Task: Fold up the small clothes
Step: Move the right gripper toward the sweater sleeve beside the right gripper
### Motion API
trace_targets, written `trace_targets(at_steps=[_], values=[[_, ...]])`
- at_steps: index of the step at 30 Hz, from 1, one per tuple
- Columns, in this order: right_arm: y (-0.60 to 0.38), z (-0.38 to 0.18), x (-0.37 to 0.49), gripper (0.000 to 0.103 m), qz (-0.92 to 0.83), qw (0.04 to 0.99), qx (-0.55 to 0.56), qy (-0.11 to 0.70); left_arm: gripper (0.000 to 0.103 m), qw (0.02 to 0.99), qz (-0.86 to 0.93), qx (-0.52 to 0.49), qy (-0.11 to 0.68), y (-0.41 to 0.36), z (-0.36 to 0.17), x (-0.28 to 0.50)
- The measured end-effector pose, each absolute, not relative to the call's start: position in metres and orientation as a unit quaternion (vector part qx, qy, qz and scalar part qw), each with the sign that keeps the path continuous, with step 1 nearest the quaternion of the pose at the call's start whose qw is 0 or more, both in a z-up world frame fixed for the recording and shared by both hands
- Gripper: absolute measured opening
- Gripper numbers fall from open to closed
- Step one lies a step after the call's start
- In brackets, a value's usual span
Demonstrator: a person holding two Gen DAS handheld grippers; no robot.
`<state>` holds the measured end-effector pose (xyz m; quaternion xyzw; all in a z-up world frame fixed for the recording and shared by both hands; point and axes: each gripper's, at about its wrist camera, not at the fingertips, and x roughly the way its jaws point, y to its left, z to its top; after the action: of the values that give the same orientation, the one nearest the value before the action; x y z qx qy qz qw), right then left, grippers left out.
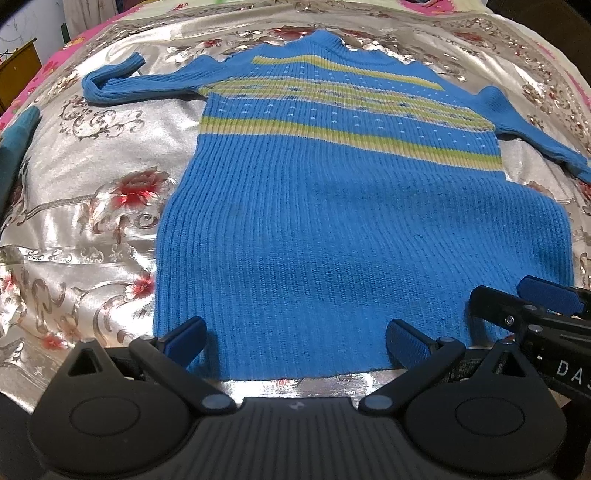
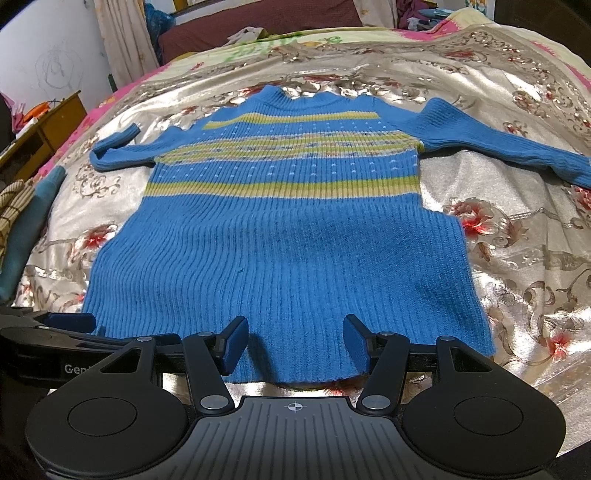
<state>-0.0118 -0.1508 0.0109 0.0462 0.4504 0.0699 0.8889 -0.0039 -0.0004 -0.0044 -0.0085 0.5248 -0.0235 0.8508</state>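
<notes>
A small blue ribbed sweater (image 1: 332, 221) with yellow-green stripes lies flat on the bed, collar far, hem near, both sleeves spread out. It also shows in the right wrist view (image 2: 288, 240). My left gripper (image 1: 295, 341) is open over the hem's left part, fingers resting on or just above the knit. My right gripper (image 2: 295, 341) is open over the hem's right part. The right gripper also shows in the left wrist view (image 1: 517, 299), at the hem's right corner. The left gripper's finger shows in the right wrist view (image 2: 70, 319), at the hem's left corner.
A shiny silver floral bedspread (image 1: 92, 206) covers the bed. Teal folded cloth (image 2: 33, 221) and a checked cloth (image 2: 11, 206) lie at the left edge. A wooden table (image 2: 44, 125) stands beyond the bed's left side. A maroon headboard (image 2: 258, 26) is at the far end.
</notes>
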Motion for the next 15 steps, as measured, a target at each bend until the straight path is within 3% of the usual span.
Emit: trace_targets(at_steps=[15], values=[[-0.172,0.019,-0.01,0.057,0.053,0.898,0.068,0.431,0.103,0.86,-0.036,0.007,0.509,-0.011,0.008,0.002]])
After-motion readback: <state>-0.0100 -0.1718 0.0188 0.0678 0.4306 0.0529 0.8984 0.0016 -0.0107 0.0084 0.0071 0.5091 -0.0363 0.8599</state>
